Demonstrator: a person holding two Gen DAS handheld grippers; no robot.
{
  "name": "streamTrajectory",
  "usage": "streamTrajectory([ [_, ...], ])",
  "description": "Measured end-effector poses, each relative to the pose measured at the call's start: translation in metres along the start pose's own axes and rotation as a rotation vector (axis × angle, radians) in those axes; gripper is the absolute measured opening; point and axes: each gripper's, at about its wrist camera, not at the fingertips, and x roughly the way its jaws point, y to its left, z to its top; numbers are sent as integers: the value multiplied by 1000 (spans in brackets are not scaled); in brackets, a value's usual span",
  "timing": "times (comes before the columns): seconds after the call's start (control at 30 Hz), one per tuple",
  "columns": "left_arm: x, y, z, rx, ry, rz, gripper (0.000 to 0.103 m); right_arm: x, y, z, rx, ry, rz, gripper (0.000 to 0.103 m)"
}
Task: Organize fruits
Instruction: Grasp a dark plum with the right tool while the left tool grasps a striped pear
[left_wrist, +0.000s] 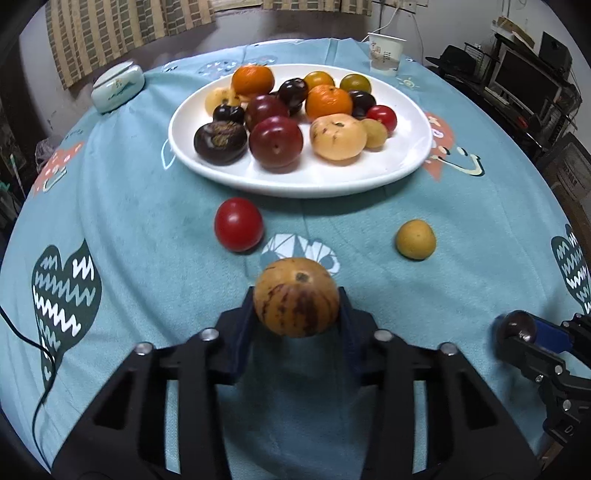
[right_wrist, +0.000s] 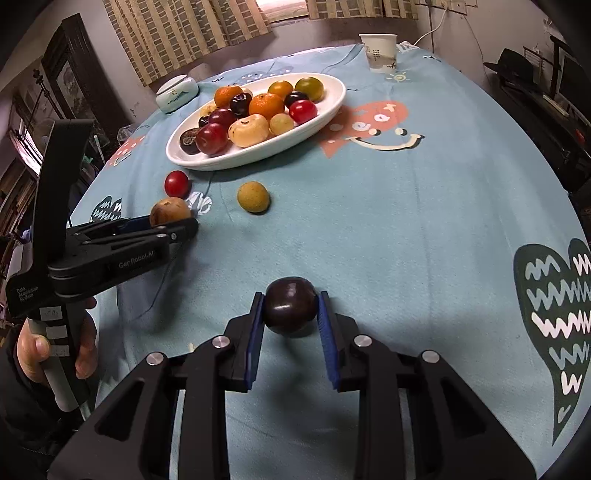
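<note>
Left gripper (left_wrist: 296, 301) pinches striped tan fruit (left_wrist: 296, 297); right gripper (right_wrist: 290, 308) pinches dark plum (right_wrist: 290, 305); both undersides hidden.

A red tomato (left_wrist: 239, 224) and a small yellow fruit (left_wrist: 415, 239) lay well apart on the tabletop (left_wrist: 147, 229) before the white plate (left_wrist: 295, 181), leaving an open lane between them. The plate's near rim was bare; fruit crowded its back.
</note>
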Motion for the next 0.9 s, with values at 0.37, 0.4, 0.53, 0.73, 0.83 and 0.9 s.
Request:
streamTrajectory([
  [0.37, -43, 8, -11, -31, -60, -66, 40, -13, 2, 1, 24, -42, 26, 29],
  [0.4, -47, 9, -13, -33, -66, -72, 40, -15, 3, 1, 27, -45, 28, 29],
  [0.53, -59, 12, -17, -27, -80, -91, 40, -18, 5, 2, 39, -59, 29, 29],
  [0.73, -73, 26, -19, -20, -90, -106, 40, -19, 19, 14, 28, -75, 16, 29],
  [0.83, -77, 43, -17, -45, -101, -107, 40, -16, 28, 22, 17, -79, 13, 29],
  [0.9, -77, 51, -15, -56, -103, -105, 40, -12, 33, 28, 13, -80, 17, 29],
])
